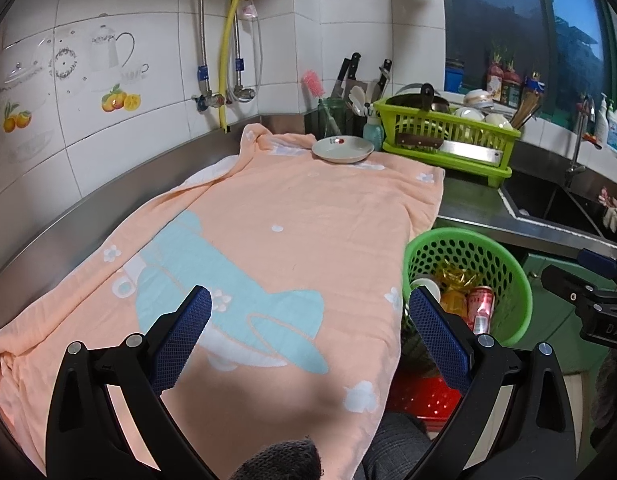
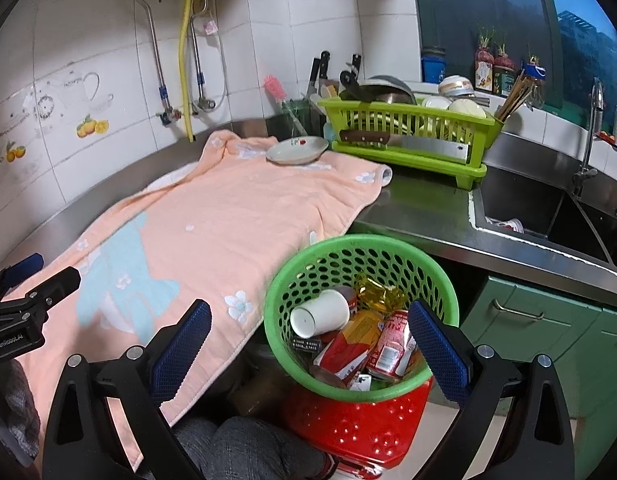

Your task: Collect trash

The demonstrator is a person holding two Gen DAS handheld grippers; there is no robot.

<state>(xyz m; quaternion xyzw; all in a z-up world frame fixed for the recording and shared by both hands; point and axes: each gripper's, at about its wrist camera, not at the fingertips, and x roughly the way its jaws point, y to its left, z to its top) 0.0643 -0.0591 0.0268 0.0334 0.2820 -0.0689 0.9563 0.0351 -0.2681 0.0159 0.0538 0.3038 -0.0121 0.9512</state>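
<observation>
The round green plastic basket with holes (image 2: pixel 360 312) sits on a red plastic stool (image 2: pixel 360 428), just beside the edge of the shiny metal tabletop (image 2: pixel 420 208). The trash is inside it: a white paper cup (image 2: pixel 320 314) lying on its side, a red drink can (image 2: pixel 390 346), a red and yellow paper box (image 2: pixel 348 344) and a crinkly gold wrapper (image 2: pixel 378 294).

The right claw (image 2: pixel 308 340) hangs over the basket. Its two blue fingers are spread wide and hold nothing. The left claw (image 1: pixel 310 320) hangs over the soft peach towel with a blue plane picture (image 1: pixel 268 240) that covers the tabletop. It is spread wide too, and it is empty.

No trash shows on the towel. Only a small white dish with a red mark (image 1: pixel 342 148) sits at the far end, near the bright green plastic dish rack (image 1: pixel 448 136). That dish looks like a kitchen thing, not trash, so it is best left alone.

The job looks almost done. A good way to finish is to look slowly over the towel, the tabletop and the dark sink (image 2: pixel 548 216) for anything missed. Something pale lies in the sink, but it is too small to tell what it is. Both claws should lift up and away gently, so they do not bump the basket and tip it off the stool.
</observation>
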